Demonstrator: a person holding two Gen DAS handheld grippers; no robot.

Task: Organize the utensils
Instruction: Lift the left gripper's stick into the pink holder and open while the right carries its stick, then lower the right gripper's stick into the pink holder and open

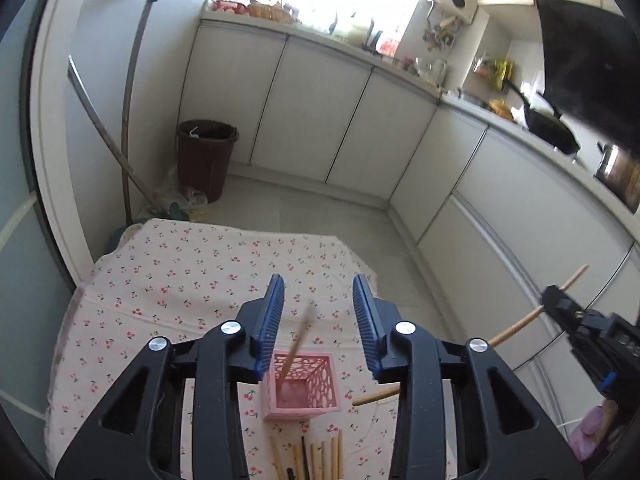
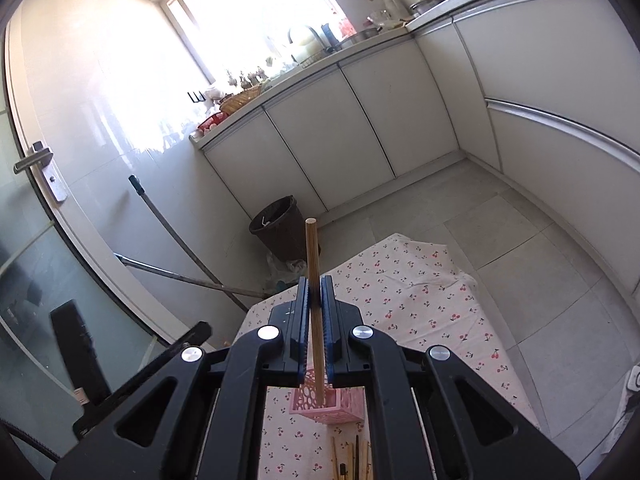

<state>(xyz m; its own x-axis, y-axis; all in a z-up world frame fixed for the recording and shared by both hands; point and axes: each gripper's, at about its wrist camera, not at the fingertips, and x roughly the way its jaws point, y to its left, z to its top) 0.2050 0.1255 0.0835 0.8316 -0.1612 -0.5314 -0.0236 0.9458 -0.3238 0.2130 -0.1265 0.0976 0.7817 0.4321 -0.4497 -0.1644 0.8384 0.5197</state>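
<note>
Right hand-held gripper [image 2: 316, 300] is clamping a wooden chopstick [image 2: 313, 256]; left hand-held gripper [image 1: 319, 312] is hanging wide above pink holder [image 1: 302, 386], where a blurred stick [image 1: 298, 344], possibly a chopstick, is leaning toward 1 o'clock.

White cabinets [image 1: 308, 112] are lined along two walls; the tiled floor [image 2: 516, 240] is lit by a window [image 2: 248, 12] (very bright), a bin [image 1: 206, 158] is set nearby.

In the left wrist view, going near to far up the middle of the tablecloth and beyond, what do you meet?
Loose wooden chopsticks → pink lattice holder → bare cherry-print tablecloth → grey floor tiles → white cabinet doors.
</note>
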